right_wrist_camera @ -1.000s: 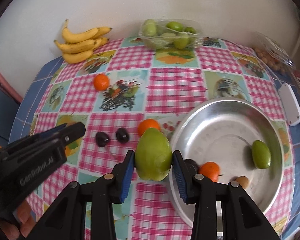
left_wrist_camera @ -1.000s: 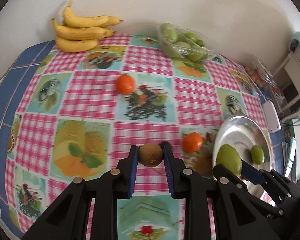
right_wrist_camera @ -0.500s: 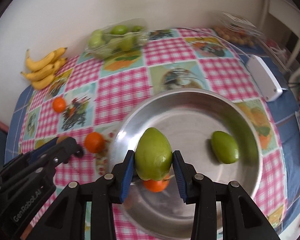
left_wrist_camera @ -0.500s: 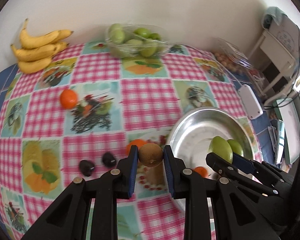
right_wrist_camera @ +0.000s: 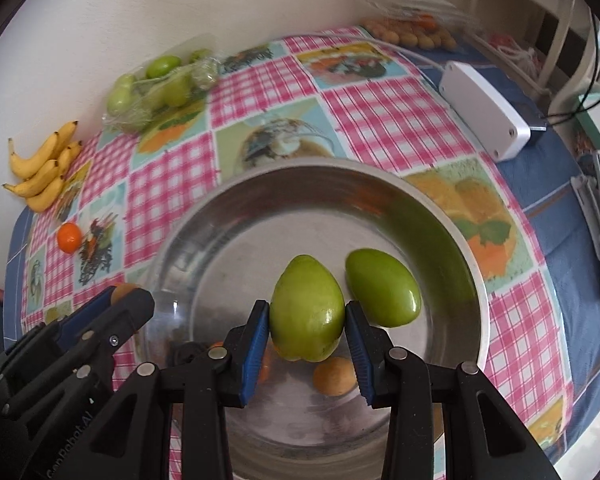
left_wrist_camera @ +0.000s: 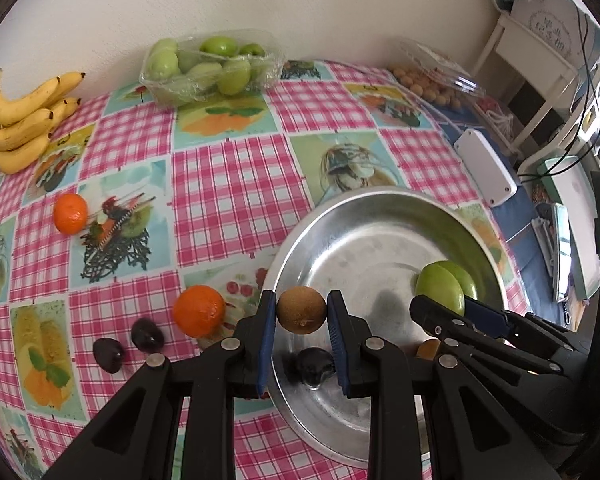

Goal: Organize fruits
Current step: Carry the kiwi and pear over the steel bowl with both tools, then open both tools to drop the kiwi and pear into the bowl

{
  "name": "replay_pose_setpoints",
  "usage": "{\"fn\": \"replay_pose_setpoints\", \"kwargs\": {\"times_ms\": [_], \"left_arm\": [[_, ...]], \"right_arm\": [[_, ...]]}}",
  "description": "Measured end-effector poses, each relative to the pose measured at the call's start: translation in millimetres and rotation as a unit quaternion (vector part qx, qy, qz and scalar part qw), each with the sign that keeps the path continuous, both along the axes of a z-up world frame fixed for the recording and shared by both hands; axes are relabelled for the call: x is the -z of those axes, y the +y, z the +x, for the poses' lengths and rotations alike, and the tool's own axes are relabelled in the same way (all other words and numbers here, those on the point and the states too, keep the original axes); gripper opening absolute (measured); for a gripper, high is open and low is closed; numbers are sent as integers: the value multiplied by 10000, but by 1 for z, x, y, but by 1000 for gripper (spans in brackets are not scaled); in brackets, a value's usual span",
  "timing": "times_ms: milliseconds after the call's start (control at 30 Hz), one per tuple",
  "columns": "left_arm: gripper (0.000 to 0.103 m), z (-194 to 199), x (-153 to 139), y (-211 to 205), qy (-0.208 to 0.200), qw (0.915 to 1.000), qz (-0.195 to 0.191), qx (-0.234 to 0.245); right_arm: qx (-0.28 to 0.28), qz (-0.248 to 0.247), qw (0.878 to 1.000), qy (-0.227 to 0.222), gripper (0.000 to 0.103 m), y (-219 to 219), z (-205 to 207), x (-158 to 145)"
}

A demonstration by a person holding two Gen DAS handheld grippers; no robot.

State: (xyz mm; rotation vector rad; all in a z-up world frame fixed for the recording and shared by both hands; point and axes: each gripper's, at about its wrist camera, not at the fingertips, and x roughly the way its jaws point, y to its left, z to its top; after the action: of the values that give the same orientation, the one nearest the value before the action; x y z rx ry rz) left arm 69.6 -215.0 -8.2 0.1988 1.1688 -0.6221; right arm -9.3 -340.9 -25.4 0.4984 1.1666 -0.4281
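Both tools hang over the bowl point(right_wrist_camera: 456, 216) for dropping fruit in: the left tool point(left_wrist_camera: 302, 322) clamps a kiwi point(left_wrist_camera: 301, 309), the right tool point(right_wrist_camera: 306, 326) a green fruit point(right_wrist_camera: 306, 308).

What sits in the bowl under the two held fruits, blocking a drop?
Under the kiwi in the left tongs lies a dark plum. Under the right tongs' green fruit: a small orange fruit. The bowl's middle is bare.

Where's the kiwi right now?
The kiwi is clamped in the left hand-held gripper, in the left wrist view over the near-left rim of the steel bowl, just right of an orange.
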Motion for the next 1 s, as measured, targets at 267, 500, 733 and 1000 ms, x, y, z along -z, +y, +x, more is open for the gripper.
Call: {"fn": "replay_pose_setpoints", "kwargs": {"times_ms": [267, 500, 733, 1000], "left_arm": [[27, 1, 11, -3, 112, 9999, 55, -20], [27, 1, 20, -7, 220, 9997, 88, -1], [27, 1, 20, -7, 285, 9996, 62, -26], [28, 2, 17, -3, 373, 9993, -10, -84]], "right_arm": [[-54, 82, 9998, 198, 41, 0, 2, 15], [-82, 48, 9996, 284, 41, -1, 2, 19], [-87, 55, 9994, 317, 41, -2, 7, 19], [-180, 32, 9993, 338, 41, -2, 8, 17]]}}
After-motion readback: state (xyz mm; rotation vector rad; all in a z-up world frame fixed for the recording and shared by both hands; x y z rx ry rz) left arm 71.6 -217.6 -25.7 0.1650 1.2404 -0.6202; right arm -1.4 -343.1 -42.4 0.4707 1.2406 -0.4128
